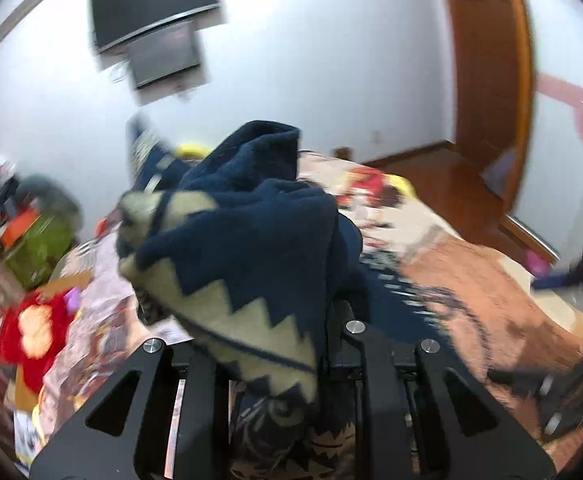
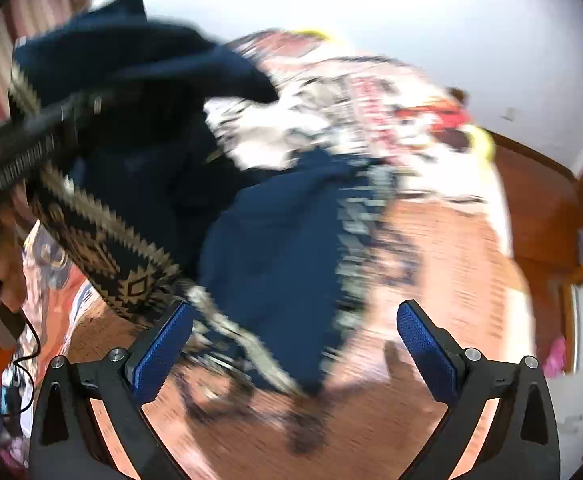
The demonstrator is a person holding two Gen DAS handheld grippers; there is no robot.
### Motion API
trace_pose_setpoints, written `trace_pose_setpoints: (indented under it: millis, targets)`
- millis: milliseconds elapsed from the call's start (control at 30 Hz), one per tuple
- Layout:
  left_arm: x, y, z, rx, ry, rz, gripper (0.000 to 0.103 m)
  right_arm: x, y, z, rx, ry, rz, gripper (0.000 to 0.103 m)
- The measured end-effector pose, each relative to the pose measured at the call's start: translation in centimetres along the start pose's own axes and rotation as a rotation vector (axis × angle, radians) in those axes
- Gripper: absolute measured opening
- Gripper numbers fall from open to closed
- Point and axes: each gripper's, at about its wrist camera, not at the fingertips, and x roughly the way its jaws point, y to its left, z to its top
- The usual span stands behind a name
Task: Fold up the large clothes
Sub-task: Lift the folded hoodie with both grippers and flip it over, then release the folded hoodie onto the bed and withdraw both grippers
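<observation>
The left gripper (image 1: 275, 360) is seen clenched on a bunched fold of the navy sweater (image 1: 251, 232), whose cream zigzag band is draped between the black fingers and lifted above the bed (image 1: 491, 300). The right gripper (image 2: 295, 340) is held released, its blue pads (image 2: 163, 352) spread wide with nothing between them, just above the garment's lower part, which is spread on the patterned bedcover (image 2: 451, 248). In the right wrist view, the left gripper is seen at upper left with the raised cloth hanging from it. Farther off, a red plush toy (image 1: 31, 328), a wall-mounted screen (image 1: 151, 4) and a wooden door frame (image 1: 491, 60) are visible, all blurred.
</observation>
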Motion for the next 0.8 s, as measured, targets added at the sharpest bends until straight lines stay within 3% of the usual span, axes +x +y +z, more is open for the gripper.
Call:
trace_pose_setpoints:
  millis: [100, 200, 267, 433, 500, 567, 667, 800]
  targets:
    - [0.5, -4.1, -0.8, 0.074, 0.05, -0.117, 0.019, -2.9, -3.2, -0.9, 0.065, -0.044, -0.041, 0.102]
    - [2.0, -7.0, -2.9, 0.129, 0.17, -0.238, 0.019, -5.2, -5.0, -2.0, 0.117, -0.071, -0.054, 0.102]
    - [2.5, -7.8, -4.0, 0.135, 0.219, -0.255, 0.02, -6.7, -5.8, -2.7, 0.14, -0.091, -0.063, 0.102]
    - [1.7, -6.4, -4.1, 0.092, 0.253, -0.297, 0.024, -8.5, -6.5, -3.3, 0.143, -0.129, -0.066, 0.102]
    - [0.7, -5.4, -3.9, 0.067, 0.255, -0.325, 0.031, -9.2, -6.3, -3.4, 0.136, -0.144, -0.063, 0.102]
    - [-0.5, -5.0, -4.1, 0.051, 0.257, -0.372, 0.052, -9.8, -6.0, -3.3, 0.129, -0.163, -0.052, 0.102]
    - [-2.4, -4.1, -4.1, 0.027, 0.238, -0.394, 0.073, -10.1, -5.7, -3.1, 0.119, -0.187, -0.034, 0.102]
    - [-4.1, -1.2, -4.0, -0.029, 0.251, -0.383, 0.073, -10.1, -4.5, -1.9, 0.099, -0.207, -0.008, 0.102]
